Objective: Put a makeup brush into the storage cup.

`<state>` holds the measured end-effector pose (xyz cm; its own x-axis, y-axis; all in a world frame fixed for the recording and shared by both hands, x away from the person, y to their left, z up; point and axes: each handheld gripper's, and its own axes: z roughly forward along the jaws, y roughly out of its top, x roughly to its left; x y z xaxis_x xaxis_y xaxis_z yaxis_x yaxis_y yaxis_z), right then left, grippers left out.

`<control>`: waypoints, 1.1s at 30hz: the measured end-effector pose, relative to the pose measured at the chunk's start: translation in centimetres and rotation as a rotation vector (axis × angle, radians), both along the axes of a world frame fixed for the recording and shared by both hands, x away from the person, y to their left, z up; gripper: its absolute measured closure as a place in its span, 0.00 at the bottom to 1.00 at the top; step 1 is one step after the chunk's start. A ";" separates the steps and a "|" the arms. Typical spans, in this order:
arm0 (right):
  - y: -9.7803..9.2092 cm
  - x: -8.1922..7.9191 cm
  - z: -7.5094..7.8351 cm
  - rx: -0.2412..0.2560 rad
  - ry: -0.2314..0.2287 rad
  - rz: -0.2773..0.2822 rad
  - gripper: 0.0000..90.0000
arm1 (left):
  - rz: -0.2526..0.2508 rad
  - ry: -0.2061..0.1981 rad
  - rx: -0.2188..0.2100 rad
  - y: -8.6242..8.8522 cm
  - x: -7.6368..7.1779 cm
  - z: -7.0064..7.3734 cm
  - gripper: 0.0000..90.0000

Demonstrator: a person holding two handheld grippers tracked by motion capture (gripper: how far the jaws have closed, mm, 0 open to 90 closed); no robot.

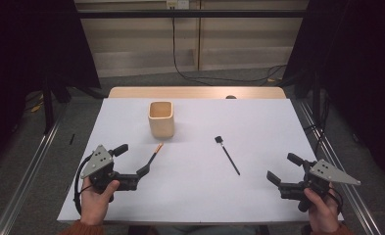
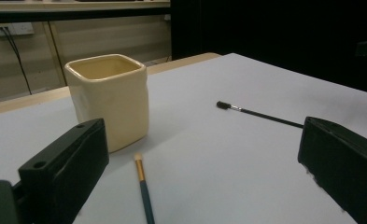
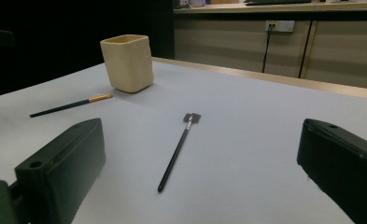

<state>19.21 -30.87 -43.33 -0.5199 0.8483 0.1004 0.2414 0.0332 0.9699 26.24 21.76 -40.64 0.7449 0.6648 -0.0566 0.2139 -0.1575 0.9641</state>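
A cream square cup (image 1: 160, 119) stands upright at the back middle of the white-covered table (image 1: 258, 117). A dark-handled brush with a gold ferrule (image 1: 156, 152) lies just in front of the cup. My left gripper (image 1: 136, 157) is open at the brush's handle end. In the left gripper view the brush (image 2: 143, 186) lies on the table between the wide-apart jaws, with the cup (image 2: 111, 100) beyond. A black brush (image 1: 228, 154) lies right of centre. My right gripper (image 1: 283, 167) is open, apart from it, and the black brush (image 3: 177, 151) lies ahead of its jaws.
A bare wooden strip (image 1: 195, 92) runs along the table's far edge, with a small dark object (image 1: 230, 97) on it. Cables (image 1: 219, 78) trail over the floor behind. Metal rails (image 1: 28, 166) flank the table. The right gripper view shows the cup (image 3: 127, 63) and gold-ferrule brush (image 3: 71, 106) farther off.
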 end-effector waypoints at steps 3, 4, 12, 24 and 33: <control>0.0 0.0 0.0 0.001 0.000 0.002 0.01 | -0.026 0.002 -0.022 -0.2 0.7 0.2 0.03; 0.0 0.0 0.0 0.001 0.001 0.002 0.01 | -0.026 0.002 -0.022 -0.2 0.7 0.2 0.03; 0.1 0.0 0.0 0.004 0.005 0.006 0.01 | -0.040 -0.004 0.006 -1.2 2.0 0.5 0.03; 0.0 0.0 0.0 0.004 0.005 0.006 0.01 | -0.059 0.019 0.028 -3.0 3.5 1.6 0.03; 0.0 0.0 0.0 0.000 0.002 0.009 0.01 | -0.067 0.048 0.045 -3.4 4.9 1.8 0.03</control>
<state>19.19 -30.85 -43.33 -0.5271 0.8437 0.1018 0.2429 0.0348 0.9694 31.10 18.41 -38.88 0.7851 0.6161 -0.0646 0.2476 -0.2165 0.9444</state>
